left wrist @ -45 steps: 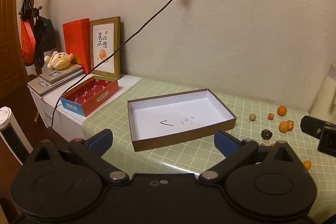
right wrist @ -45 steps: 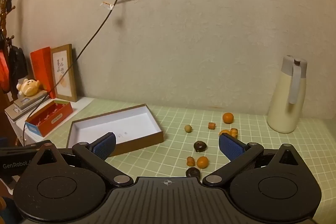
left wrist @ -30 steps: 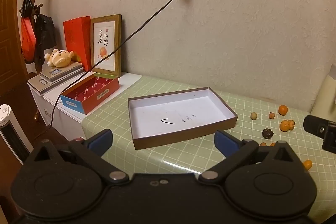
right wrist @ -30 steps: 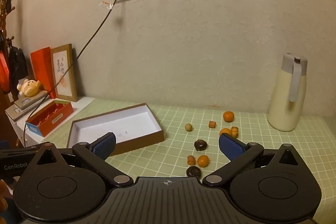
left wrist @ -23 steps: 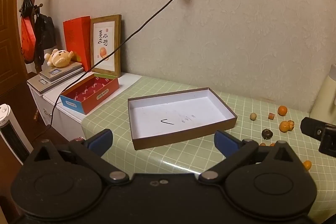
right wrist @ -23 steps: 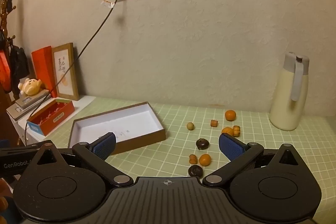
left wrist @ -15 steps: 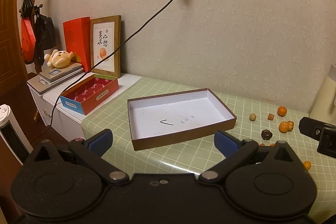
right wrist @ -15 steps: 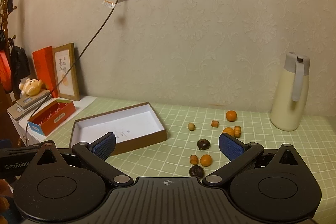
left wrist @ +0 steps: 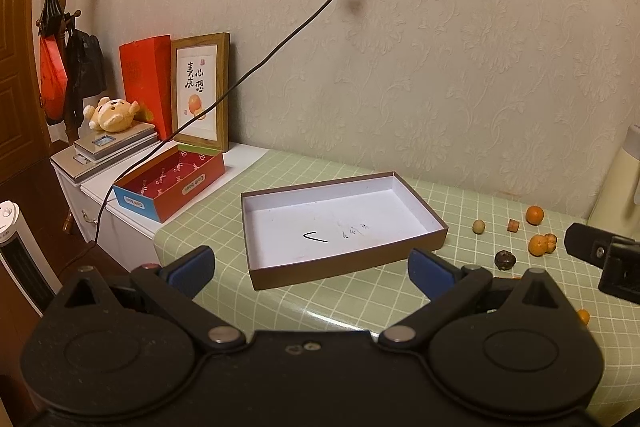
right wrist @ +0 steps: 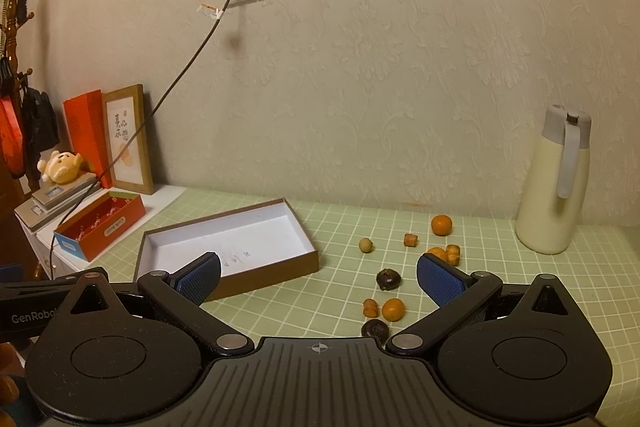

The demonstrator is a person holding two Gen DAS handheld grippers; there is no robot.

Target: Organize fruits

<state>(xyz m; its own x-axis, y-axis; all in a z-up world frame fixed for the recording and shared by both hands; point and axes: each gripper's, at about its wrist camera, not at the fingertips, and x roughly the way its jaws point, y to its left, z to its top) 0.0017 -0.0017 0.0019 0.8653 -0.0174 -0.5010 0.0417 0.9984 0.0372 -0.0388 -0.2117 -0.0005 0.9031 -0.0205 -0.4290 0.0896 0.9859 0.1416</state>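
Two grippers are held up over the green checked surface (right wrist: 600, 267), and both sets of jaws are spread wide apart. Nothing is held or touched by the left gripper (left wrist: 310, 267) or by the right gripper (right wrist: 318, 277).

Small fruits are scattered on the right half of the surface, apart from each other. A round orange one (right wrist: 441, 225) is seen nearest the back edge, with a small pale ball (right wrist: 365, 245) and a little orange-brown chunk (right wrist: 410, 239) close by. Two dark wrinkled fruits (right wrist: 388, 279) are seen nearer the front edge, and a small orange fruit (right wrist: 393, 309) lies between them. A shallow brown box (right wrist: 276, 269) with a white inside is set on the left half of the surface, and no fruit is in it.

A tall cream jug (right wrist: 554, 183) with a grey lid is shown whole near the back right corner only in the right wrist view. A pen mark inside the box and a white fan (left wrist: 20, 255) on the floor are shown only in the left wrist view. The tip of the right gripper is seen there at the right side.
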